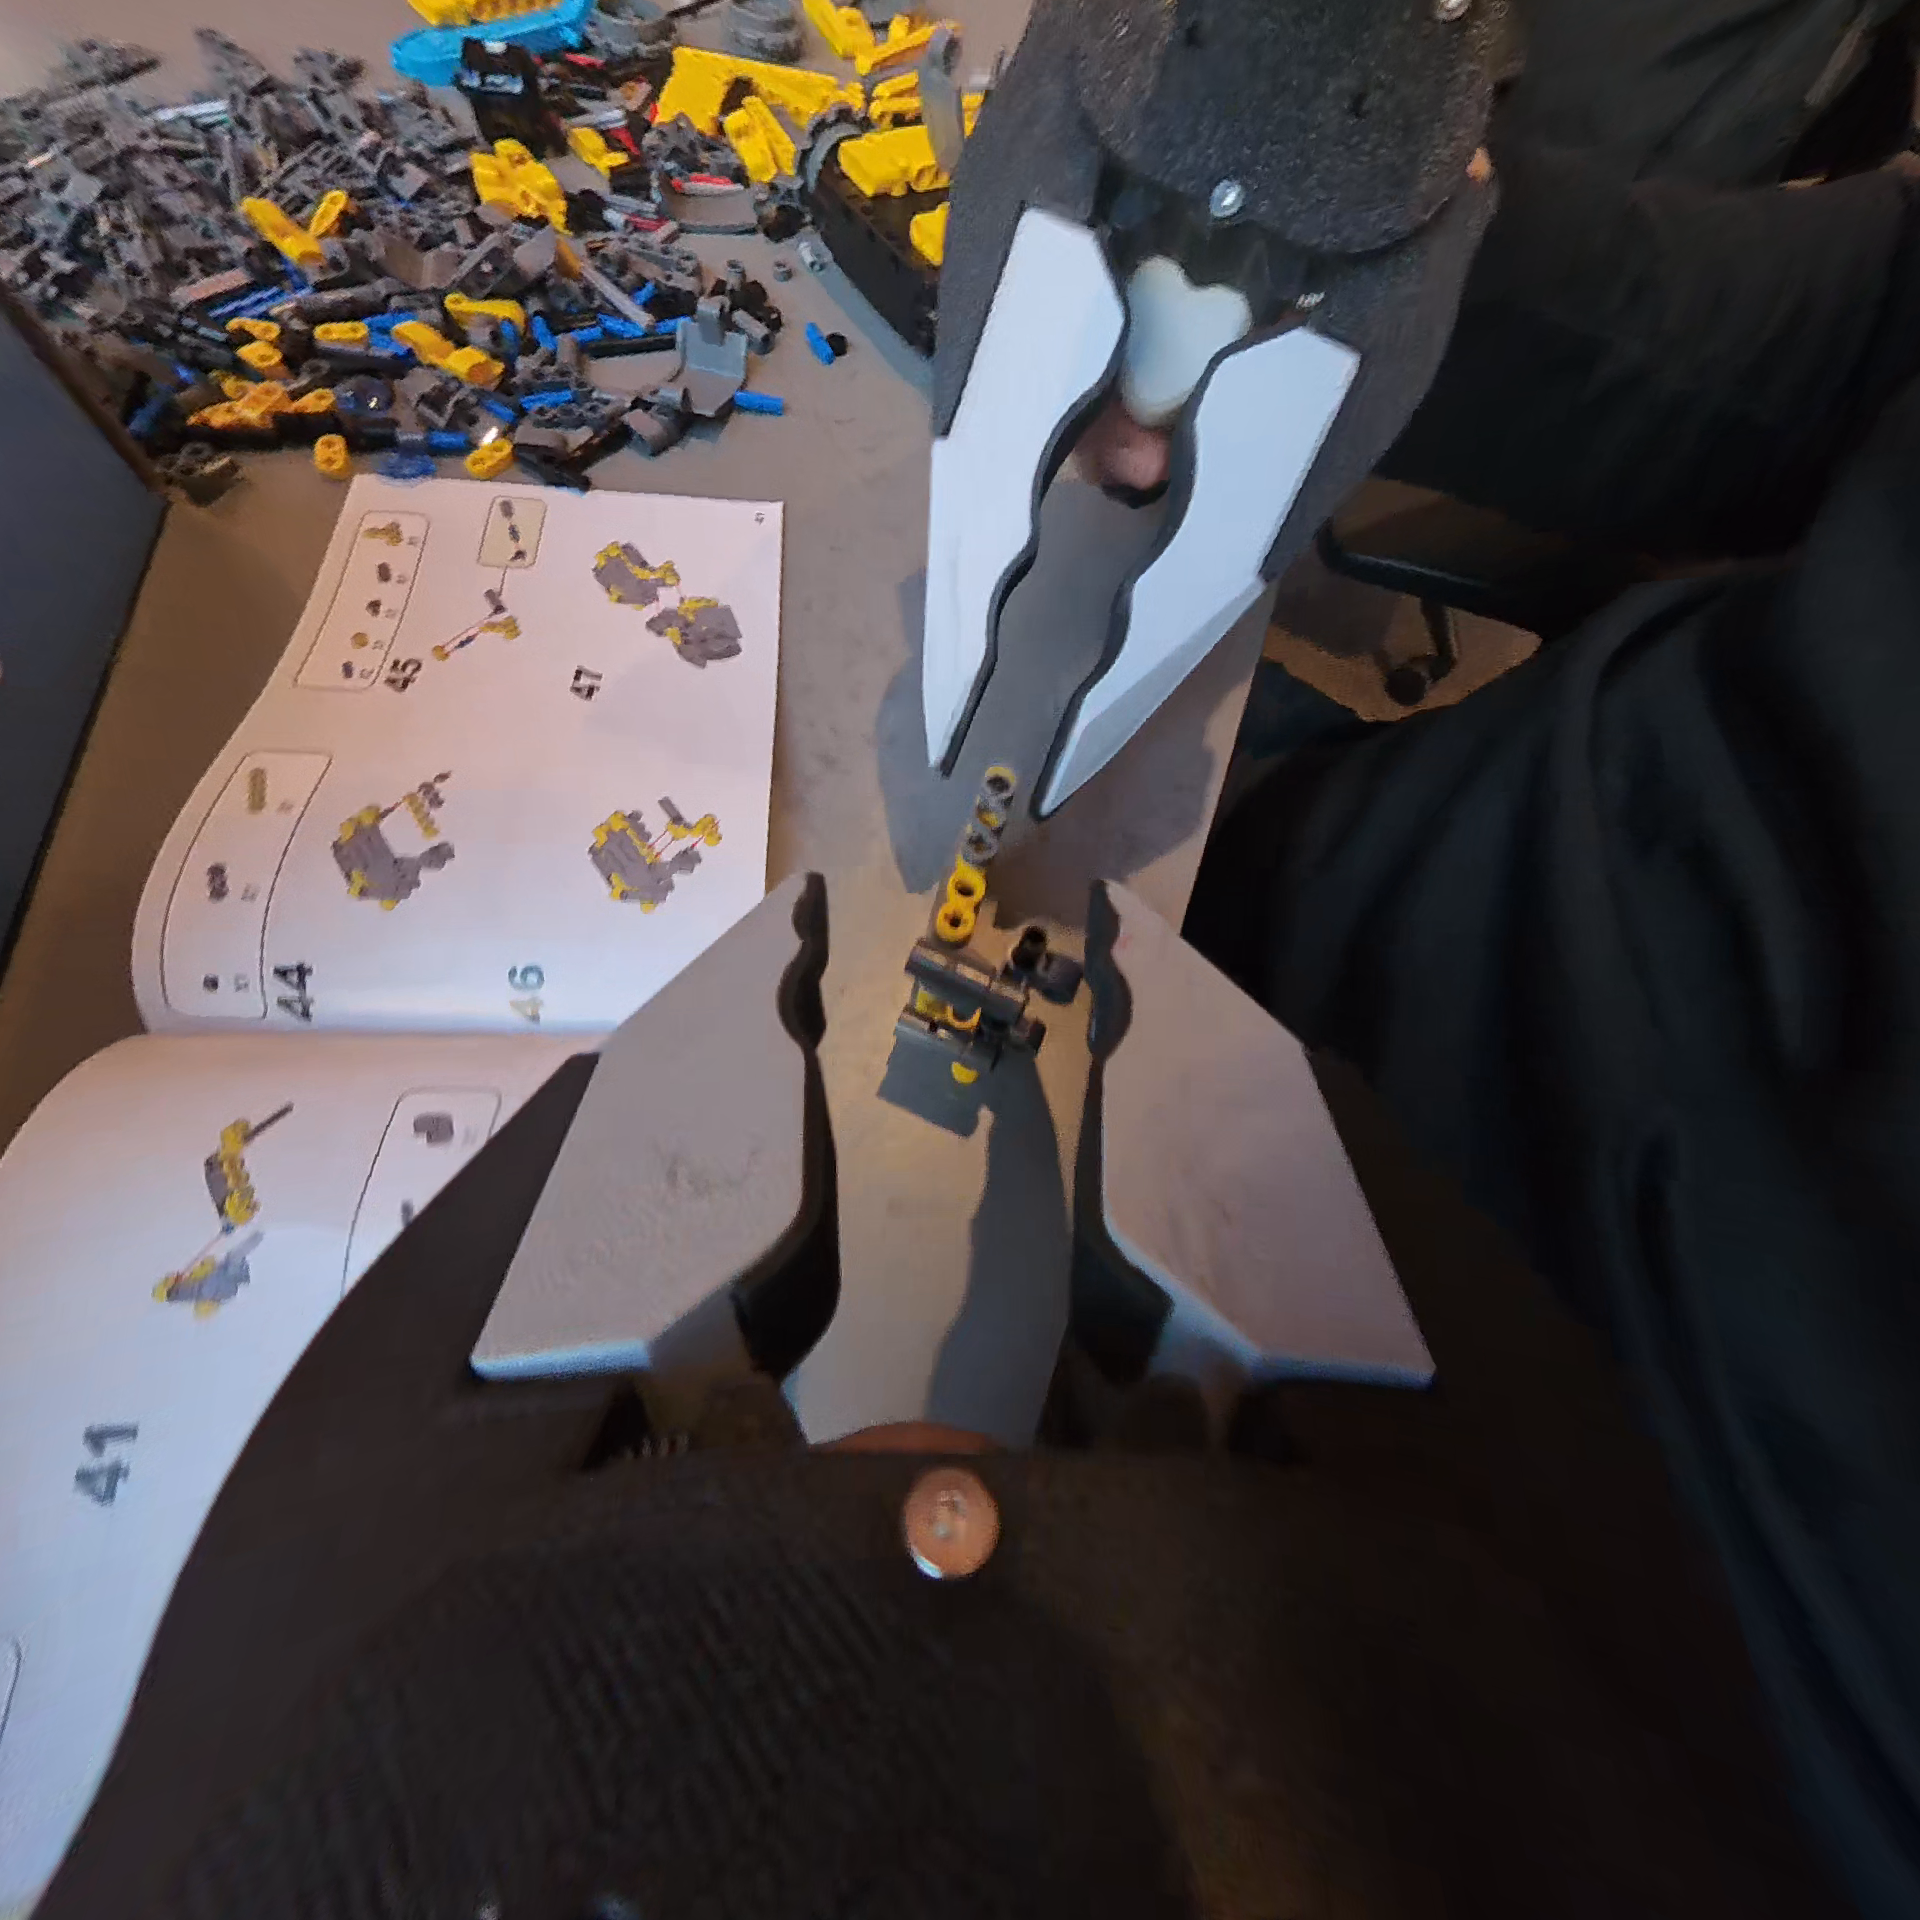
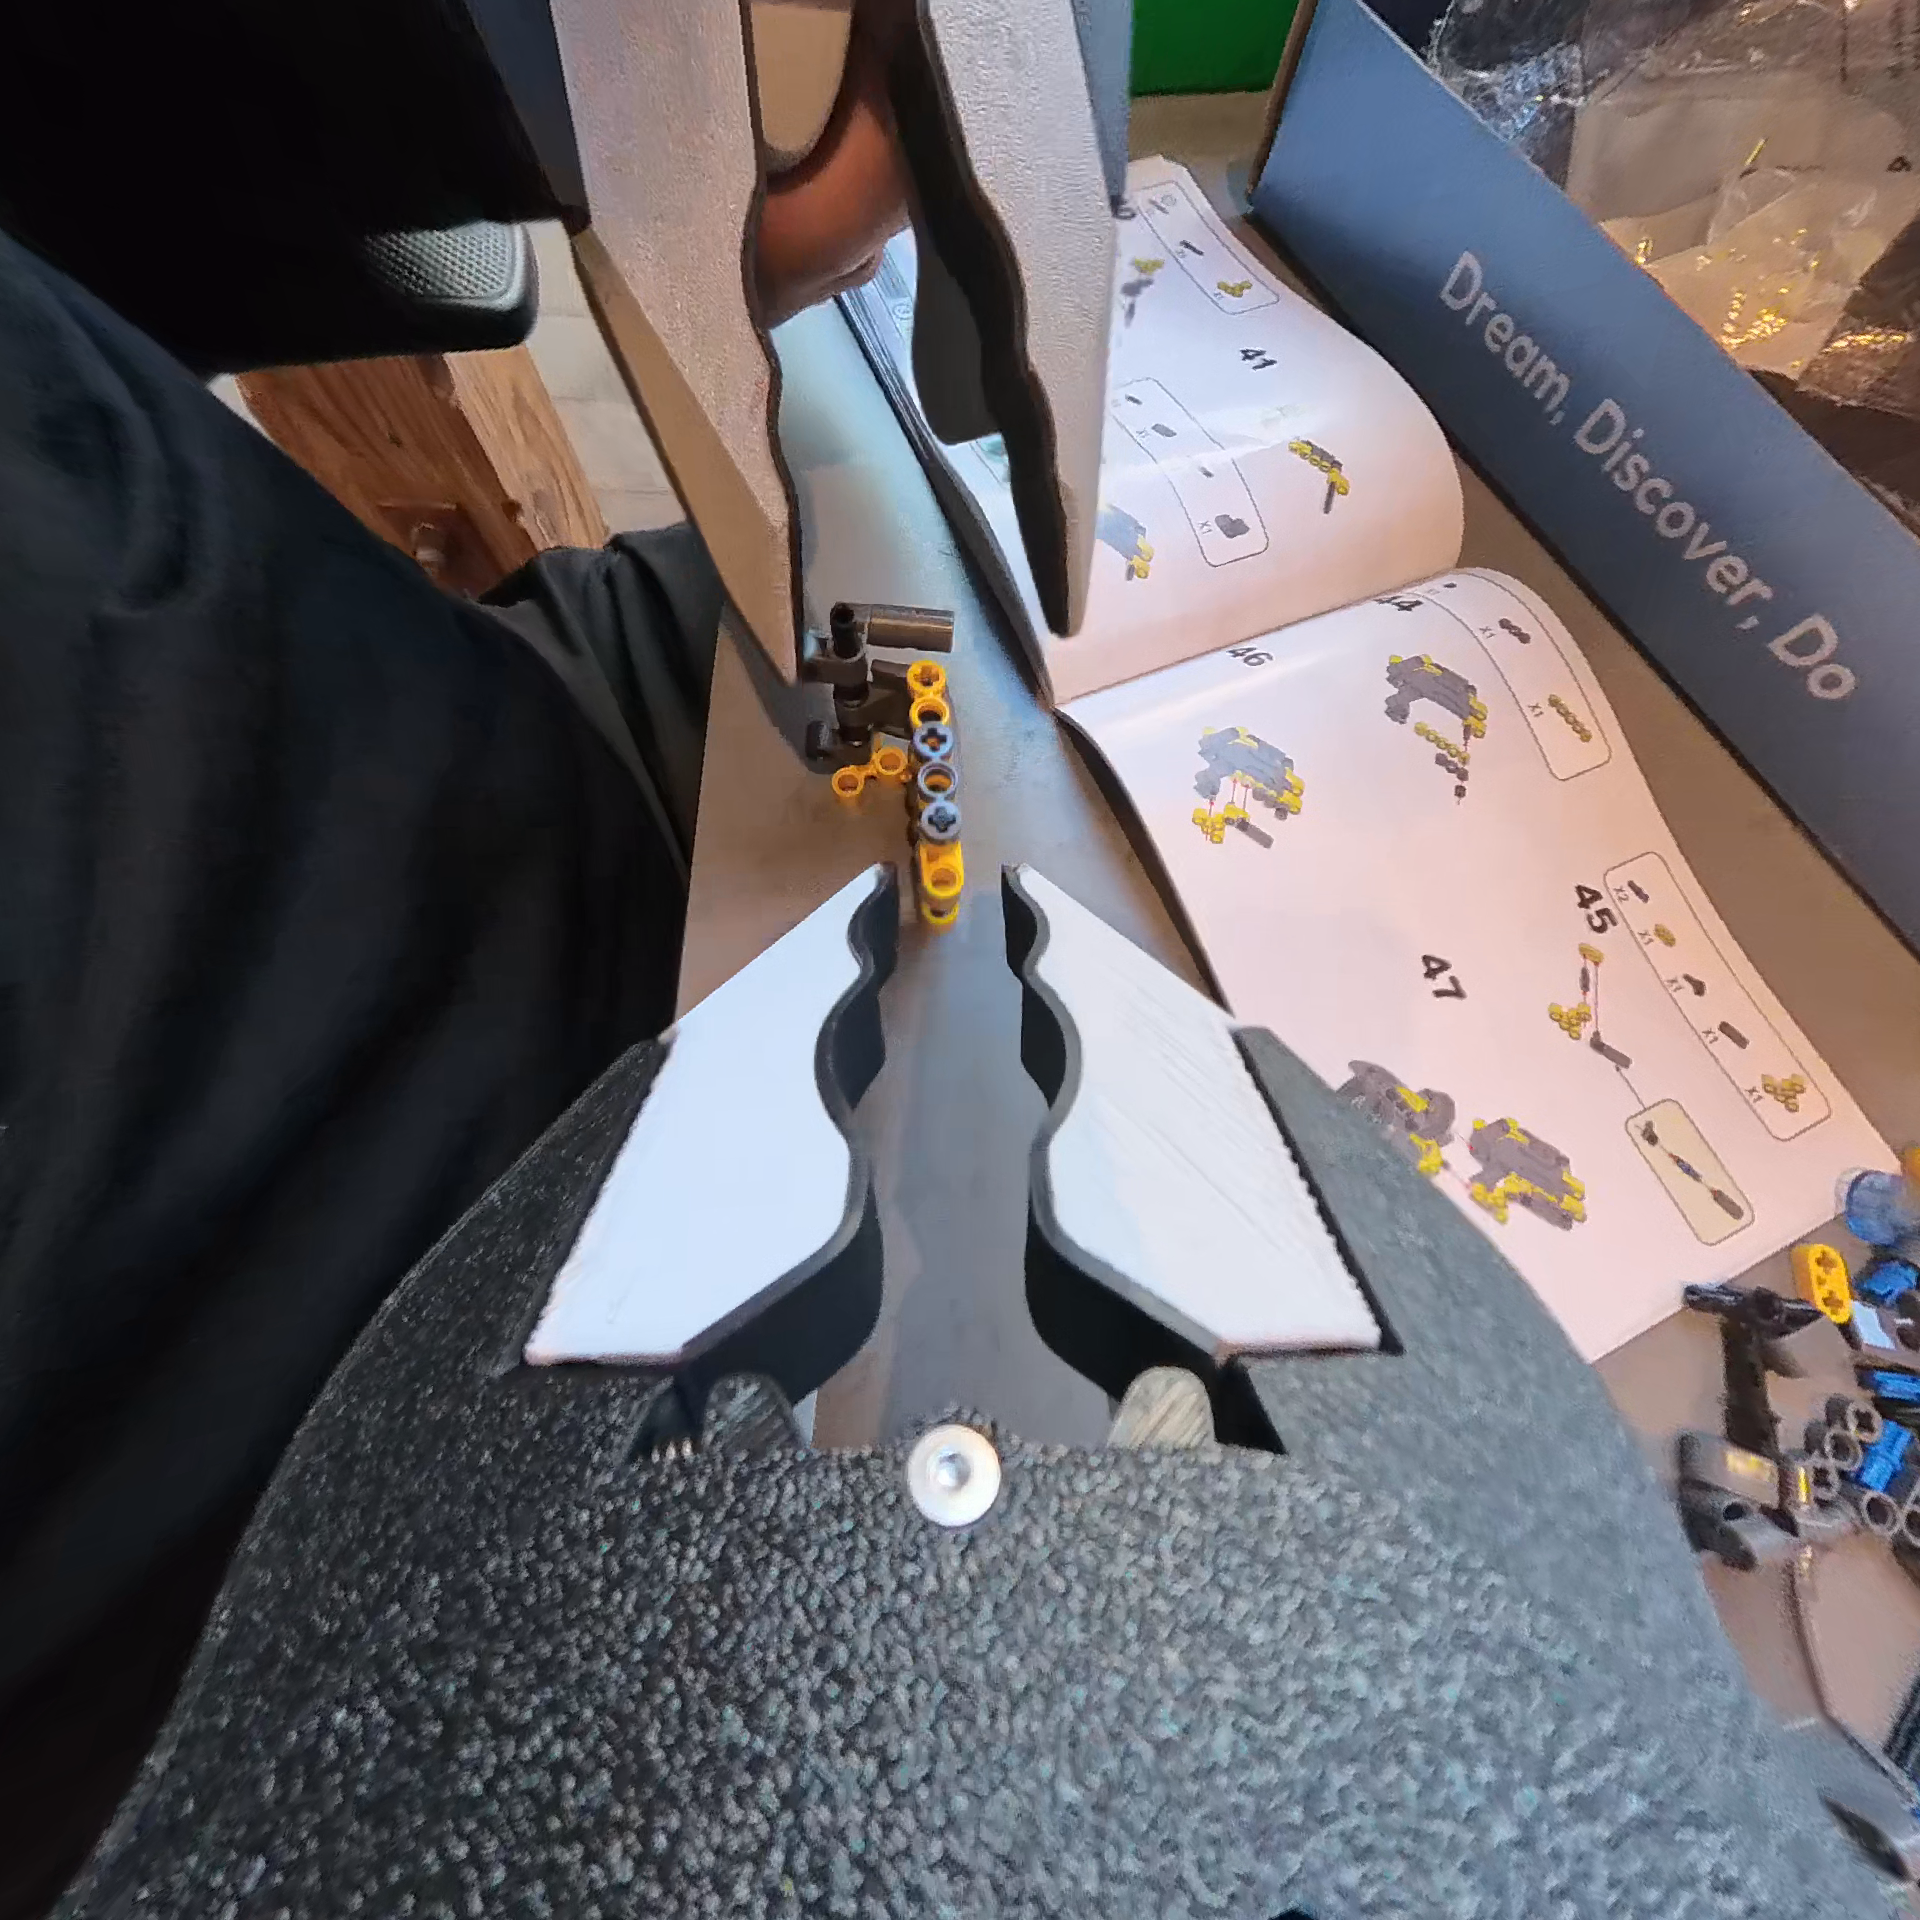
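Note:
A small dark grey and yellow brick assembly point(image 1: 961, 1013) lies on the grey table point(image 1: 831, 582) near its edge. A yellow beam with grey pins point(image 1: 977, 862) sticks out of it. My left gripper point(image 1: 958, 888) is open, its grey fingers either side of the assembly without gripping it. My right gripper point(image 1: 992, 790), with white fingers, comes in from the opposite side. In the right wrist view my right gripper point(image 2: 948, 873) is open, with the yellow beam's end point(image 2: 940, 883) between its tips. The left gripper point(image 2: 923, 644) stands over the assembly point(image 2: 883, 696).
An open instruction booklet point(image 1: 468, 748) lies left of the assembly and also shows in the right wrist view point(image 2: 1403, 883). A big pile of loose yellow, blue and grey parts point(image 1: 364, 270) fills the far table. A dark blue box point(image 2: 1610, 416) stands beyond the booklet. A person's dark clothing point(image 1: 1610, 935) borders the table edge. The grippers' ends are close to 4 centimetres from one another.

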Demonstrator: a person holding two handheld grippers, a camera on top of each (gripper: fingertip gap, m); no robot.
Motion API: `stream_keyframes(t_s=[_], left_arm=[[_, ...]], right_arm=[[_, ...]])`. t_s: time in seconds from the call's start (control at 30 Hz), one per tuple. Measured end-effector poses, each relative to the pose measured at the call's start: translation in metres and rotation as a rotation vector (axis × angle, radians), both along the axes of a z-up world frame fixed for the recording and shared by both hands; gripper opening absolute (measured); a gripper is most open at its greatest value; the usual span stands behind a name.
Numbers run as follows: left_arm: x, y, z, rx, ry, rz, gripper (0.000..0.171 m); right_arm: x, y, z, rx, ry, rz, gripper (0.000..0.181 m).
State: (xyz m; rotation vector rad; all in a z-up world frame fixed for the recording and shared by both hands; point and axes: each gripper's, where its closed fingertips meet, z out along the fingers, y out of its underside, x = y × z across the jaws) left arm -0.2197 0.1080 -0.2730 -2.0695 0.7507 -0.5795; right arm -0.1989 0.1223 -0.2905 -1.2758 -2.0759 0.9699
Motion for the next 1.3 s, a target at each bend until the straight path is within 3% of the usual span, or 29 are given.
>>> stream_keyframes(t_s=[0.13,0.47,0.77,1.1,1.3], left_arm=[[-0.010,-0.009,-0.010,0.000,0.033,0.048,0.049],[-0.002,-0.014,-0.025,-0.029,0.021,0.020,0.052],[0.003,-0.012,-0.049,-0.051,0.145,0.018,0.047],[0.004,-0.012,-0.049,-0.041,0.141,0.017,0.043],[0.004,-0.012,-0.049,-0.041,0.137,0.012,0.042]], right_arm=[[0.003,0.002,-0.002,-0.022,0.029,-0.032,0.023],[0.008,0.003,-0.009,-0.047,0.046,-0.070,0.028],[0.008,0.001,-0.012,-0.057,0.034,-0.037,0.028],[0.008,0.000,-0.014,-0.046,0.031,-0.031,0.027],[0.010,0.008,0.006,-0.025,0.172,-0.084,0.021]])
